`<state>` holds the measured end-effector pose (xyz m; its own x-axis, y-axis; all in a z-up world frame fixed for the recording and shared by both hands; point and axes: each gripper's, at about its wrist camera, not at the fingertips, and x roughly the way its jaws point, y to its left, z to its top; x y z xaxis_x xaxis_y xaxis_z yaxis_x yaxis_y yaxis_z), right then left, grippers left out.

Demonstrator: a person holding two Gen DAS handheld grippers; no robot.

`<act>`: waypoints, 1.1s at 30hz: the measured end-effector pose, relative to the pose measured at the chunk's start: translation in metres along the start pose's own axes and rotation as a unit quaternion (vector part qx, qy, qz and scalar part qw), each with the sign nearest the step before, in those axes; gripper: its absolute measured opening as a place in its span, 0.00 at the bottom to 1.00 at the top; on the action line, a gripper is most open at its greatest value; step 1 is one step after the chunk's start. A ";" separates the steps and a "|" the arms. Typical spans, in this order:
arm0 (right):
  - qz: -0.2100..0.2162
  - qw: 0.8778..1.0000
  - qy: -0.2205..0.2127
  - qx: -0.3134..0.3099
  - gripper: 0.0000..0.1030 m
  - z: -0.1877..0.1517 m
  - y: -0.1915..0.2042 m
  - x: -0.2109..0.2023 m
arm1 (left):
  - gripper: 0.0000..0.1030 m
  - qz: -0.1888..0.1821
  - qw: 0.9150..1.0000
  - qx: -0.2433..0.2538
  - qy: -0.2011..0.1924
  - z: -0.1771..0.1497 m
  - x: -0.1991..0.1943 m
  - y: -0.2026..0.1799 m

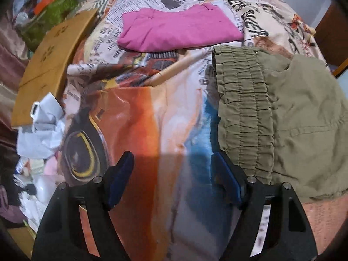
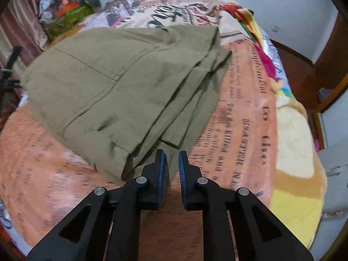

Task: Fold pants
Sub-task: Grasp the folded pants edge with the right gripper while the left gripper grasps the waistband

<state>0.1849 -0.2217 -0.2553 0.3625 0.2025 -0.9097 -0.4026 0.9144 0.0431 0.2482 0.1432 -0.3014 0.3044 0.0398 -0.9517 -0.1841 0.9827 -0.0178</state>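
Pants (image 2: 117, 91), olive green, lie folded in several layers on the bed (image 2: 245, 130), over a printed blanket of newsprint text and orange patches
- Left wrist view: gathered elastic waistband (image 1: 245, 117) faces the left hand-held gripper (image 1: 171, 163); its jaws stand wide apart with only blanket between them; the right blue pad (image 1: 226, 178) sits just beside the waistband edge, contact not certain
- Right wrist view: right hand-held gripper (image 2: 173, 163) is at the near corner of the folded stack; jaws narrowed to a slim gap, olive cloth lying in and under that gap; whether the pads actually pinch it cannot be told, and the picture is a little blurred here
- Folded pink garment (image 1: 178, 30) lies farther up the bed, apart from the pants
- Brown cardboard sheet (image 1: 52, 63) and crumpled white paper (image 1: 41, 130) along the left bed edge; green bag (image 1: 50, 19) in the far corner
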 end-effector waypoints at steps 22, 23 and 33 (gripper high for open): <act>0.001 0.992 -0.108 0.070 0.42 0.091 -0.048 -0.033 | 0.75 -0.025 0.997 0.004 -0.077 0.076 -0.042 -0.015; 0.002 0.991 -0.110 0.070 0.43 0.094 -0.049 -0.032 | 0.75 -0.026 0.997 0.008 -0.075 0.080 -0.040 -0.019; 0.031 0.990 -0.099 0.096 0.43 0.151 -0.074 0.023 | 0.76 -0.046 0.998 0.024 -0.041 0.108 -0.002 -0.044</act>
<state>0.3504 -0.2316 -0.2170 0.5065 0.3083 -0.8052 -0.2696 0.9437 0.1917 0.3571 0.1192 -0.2656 0.3934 -0.0393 -0.9185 -0.1063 0.9904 -0.0879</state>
